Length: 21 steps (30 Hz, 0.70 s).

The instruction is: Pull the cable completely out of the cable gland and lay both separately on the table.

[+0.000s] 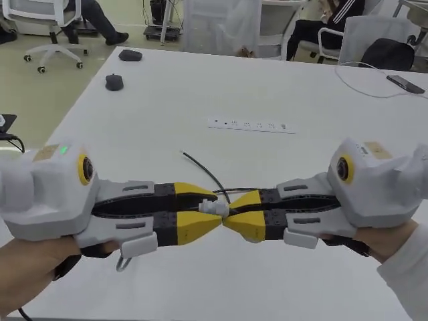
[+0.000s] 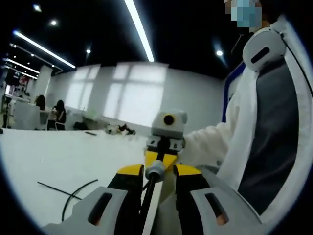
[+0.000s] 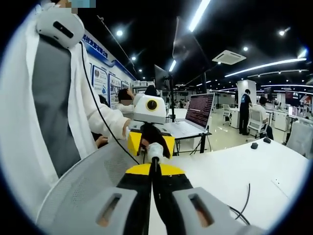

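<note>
The two grippers meet tip to tip above the white table (image 1: 200, 87); the pull itself is the step in hand, and nothing is laid down yet. The left gripper (image 1: 215, 209) has its yellow-tipped jaws closed on the small pale-grey plastic cable gland (image 3: 155, 150), which sits right at the jaw tips; in the left gripper view a dark line runs back from the gland between those jaws, probably a stretch of cable, though I cannot tell for sure. The right gripper (image 1: 229, 214) has its jaws pressed together on the thin black cable (image 1: 204, 170), pinching it just in front of the gland, so the gland lies immediately beyond the right jaw tips; the two sets of tips are almost touching. From the pinch the loose cable trails away over the table, one strand curving off beyond the left jaws and another running behind the right jaws. I judge the cable to be threaded through the gland, so the task is barely begun. The next move calls for drawing the grippers apart along the cable's line, the left holding the gland firm; the right may need to re-grip, since the slack looks long; a weak pinch would let the cable slip.
</note>
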Available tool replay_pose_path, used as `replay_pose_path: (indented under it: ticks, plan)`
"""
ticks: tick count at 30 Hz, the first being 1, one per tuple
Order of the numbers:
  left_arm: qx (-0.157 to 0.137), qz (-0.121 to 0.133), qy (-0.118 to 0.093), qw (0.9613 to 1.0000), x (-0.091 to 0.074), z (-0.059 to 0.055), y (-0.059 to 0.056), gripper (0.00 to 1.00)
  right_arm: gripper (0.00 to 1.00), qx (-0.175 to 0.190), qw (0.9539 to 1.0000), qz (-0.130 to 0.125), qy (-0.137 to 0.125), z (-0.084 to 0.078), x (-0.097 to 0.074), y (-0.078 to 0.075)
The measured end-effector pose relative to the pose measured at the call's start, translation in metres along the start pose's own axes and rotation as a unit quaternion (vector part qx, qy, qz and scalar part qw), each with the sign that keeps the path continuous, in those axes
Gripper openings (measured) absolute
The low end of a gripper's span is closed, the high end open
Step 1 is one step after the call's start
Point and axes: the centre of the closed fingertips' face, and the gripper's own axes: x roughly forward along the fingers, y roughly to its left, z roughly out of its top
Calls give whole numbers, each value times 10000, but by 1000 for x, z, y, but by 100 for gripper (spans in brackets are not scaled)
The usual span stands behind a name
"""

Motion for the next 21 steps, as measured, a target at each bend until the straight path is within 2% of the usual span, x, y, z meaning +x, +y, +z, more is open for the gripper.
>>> replay_pose_path:
  ticks: [2,4,5,6,8,10,13,21]
  plan:
    - [1,-13,58,10000,4,-4,0,28,2,-34,10000,18,-29,2,1,0]
    - [-44,-12,54,10000,6,-5,1,22,2,-82,9999,67,1,2,2,1]
    - [-114,-193,10,9997,7,-4,-5,20,2,-164,9998,53,57,1,3,0]
    - [-142,-84,-13,9999,6,-4,-1,20,2,-134,9999,63,47,1,3,1]
    - [-190,-77,-121,9997,4,0,1,17,2,-94,9999,91,34,2,3,2]
    - [-362,-109,-94,9992,2,-1,2,17,2,-94,9999,36,36,0,3,0]
    - [-322,-94,-39,9994,1,-3,2,17,2,-95,9999,9,39,-1,4,0]
    - [-420,73,-79,9991,-6,-3,10,16,2,-95,9999,-70,124,-6,1,-6]
